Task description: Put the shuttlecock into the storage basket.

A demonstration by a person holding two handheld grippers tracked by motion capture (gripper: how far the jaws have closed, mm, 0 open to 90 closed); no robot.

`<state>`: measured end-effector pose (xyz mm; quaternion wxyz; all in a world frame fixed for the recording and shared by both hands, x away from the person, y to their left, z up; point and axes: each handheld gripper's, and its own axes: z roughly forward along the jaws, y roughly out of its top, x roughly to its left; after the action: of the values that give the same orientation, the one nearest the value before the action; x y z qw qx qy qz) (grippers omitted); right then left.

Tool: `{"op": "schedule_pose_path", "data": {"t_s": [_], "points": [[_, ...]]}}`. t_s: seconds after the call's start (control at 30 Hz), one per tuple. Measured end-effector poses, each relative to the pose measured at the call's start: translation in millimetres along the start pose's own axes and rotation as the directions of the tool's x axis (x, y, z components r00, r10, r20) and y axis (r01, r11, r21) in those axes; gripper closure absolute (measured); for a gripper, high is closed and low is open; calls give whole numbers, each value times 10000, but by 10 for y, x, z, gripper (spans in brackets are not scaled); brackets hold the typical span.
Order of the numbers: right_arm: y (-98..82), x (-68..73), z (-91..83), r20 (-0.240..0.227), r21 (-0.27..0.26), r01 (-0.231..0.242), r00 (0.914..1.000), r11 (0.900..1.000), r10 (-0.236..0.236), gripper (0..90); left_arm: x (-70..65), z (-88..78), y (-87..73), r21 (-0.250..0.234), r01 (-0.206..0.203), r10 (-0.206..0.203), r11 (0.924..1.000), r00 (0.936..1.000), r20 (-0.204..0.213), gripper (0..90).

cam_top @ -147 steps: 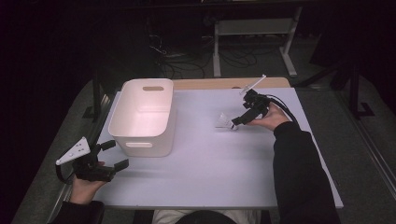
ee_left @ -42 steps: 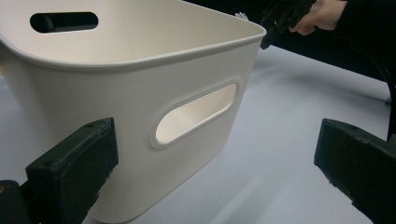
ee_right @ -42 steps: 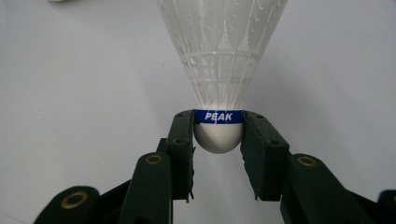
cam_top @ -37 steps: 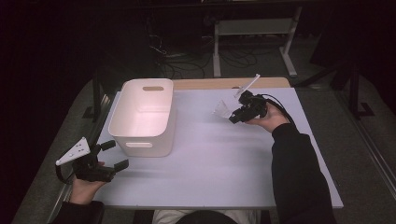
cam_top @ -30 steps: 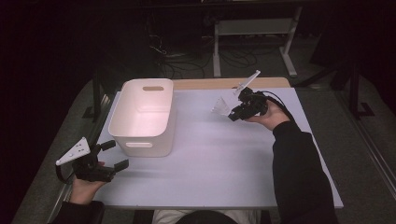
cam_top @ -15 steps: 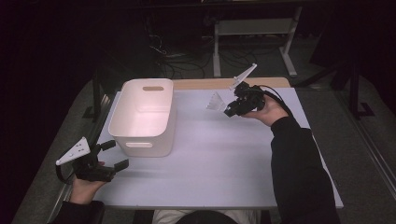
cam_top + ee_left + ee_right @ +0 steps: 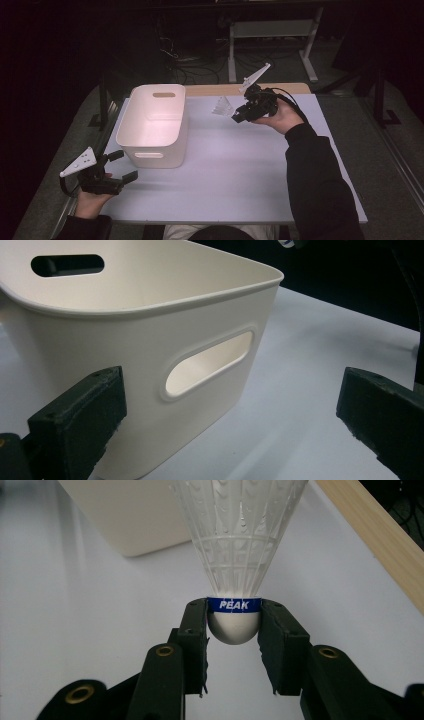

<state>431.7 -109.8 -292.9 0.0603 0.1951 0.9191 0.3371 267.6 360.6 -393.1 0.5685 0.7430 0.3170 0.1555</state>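
Shuttlecock (image 7: 235, 625) pinched at the rounded cork by the right gripper (image 7: 234, 630), held in the air over the table (image 7: 240, 170) beside the bin (image 7: 152, 125), probably headed in there. White plastic mesh skirt, blue band, smooth matte bin walls. Left gripper (image 7: 122, 165) spread wide near the bin, holding nothing.

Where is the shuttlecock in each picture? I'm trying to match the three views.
High view: the shuttlecock sits right of centre near the table's far edge, held by the right tool.
Left gripper view: not in it.
Right gripper view: upper centre, its cork pinched between the black jaws.
Shared landmark: the white basket, also at and.
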Motion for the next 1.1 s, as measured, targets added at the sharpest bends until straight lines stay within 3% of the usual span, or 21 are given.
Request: {"op": "schedule_pose_path", "data": {"t_s": [0.77, 1.1], "points": [[284, 161, -50, -342, -626, 378, 9986, 9973, -400, 640, -1, 3, 0, 10, -6, 6, 10000, 10000, 14, 0], [437, 239, 14, -522, -894, 639, 9963, 9939, -688, 640, 0, -1, 0, 0, -5, 5, 10000, 10000, 23, 0]]}}
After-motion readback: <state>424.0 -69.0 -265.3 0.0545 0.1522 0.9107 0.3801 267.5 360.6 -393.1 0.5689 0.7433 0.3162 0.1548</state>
